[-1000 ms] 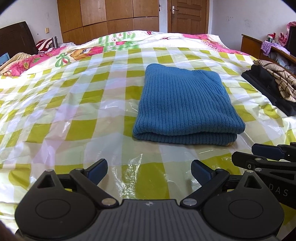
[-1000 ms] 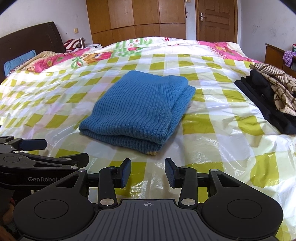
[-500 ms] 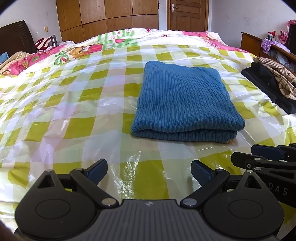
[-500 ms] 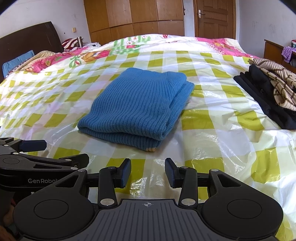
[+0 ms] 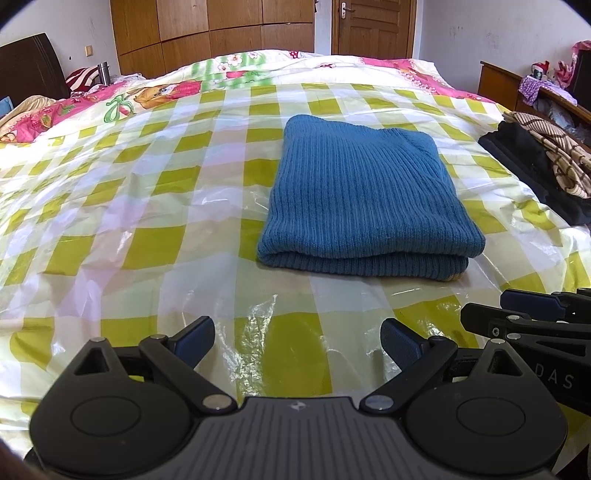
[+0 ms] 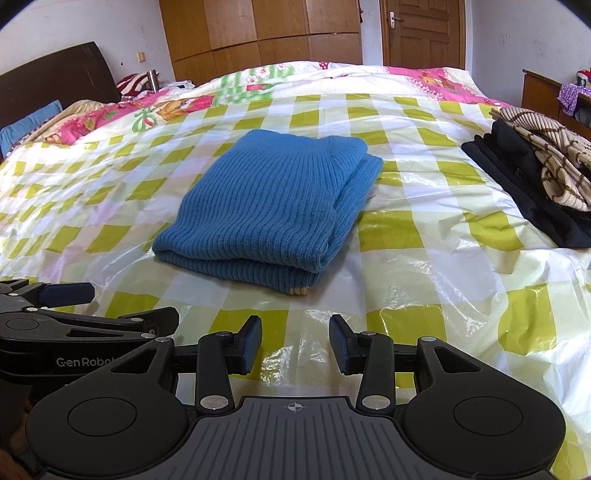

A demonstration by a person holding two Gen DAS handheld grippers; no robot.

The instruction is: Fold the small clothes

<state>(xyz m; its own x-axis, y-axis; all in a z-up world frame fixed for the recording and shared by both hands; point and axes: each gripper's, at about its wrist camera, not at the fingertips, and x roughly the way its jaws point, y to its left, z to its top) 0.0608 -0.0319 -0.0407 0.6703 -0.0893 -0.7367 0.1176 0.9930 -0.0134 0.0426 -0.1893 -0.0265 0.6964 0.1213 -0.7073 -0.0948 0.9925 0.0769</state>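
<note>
A blue ribbed knit sweater [image 5: 365, 195] lies folded into a flat rectangle on the green-and-white checked plastic sheet [image 5: 147, 206] over the bed; it also shows in the right wrist view [image 6: 273, 206]. My left gripper [image 5: 297, 341] is open wide and empty, hovering over the sheet in front of the sweater's near edge. My right gripper [image 6: 295, 343] is open with a narrower gap, empty, also short of the sweater. Each gripper shows at the edge of the other's view: the right one in the left wrist view [image 5: 532, 310], the left one in the right wrist view [image 6: 66, 317].
A pile of dark and tan checked clothes [image 6: 535, 177] lies at the bed's right edge. A pink floral quilt [image 5: 166, 88] and pillows sit at the far end. A dark headboard [image 6: 55, 85] is at left, a wooden wardrobe [image 5: 221, 33] and door behind.
Both cameras have tipped or drawn slightly back, so the sweater sits a little higher in view. The jaws have not changed.
</note>
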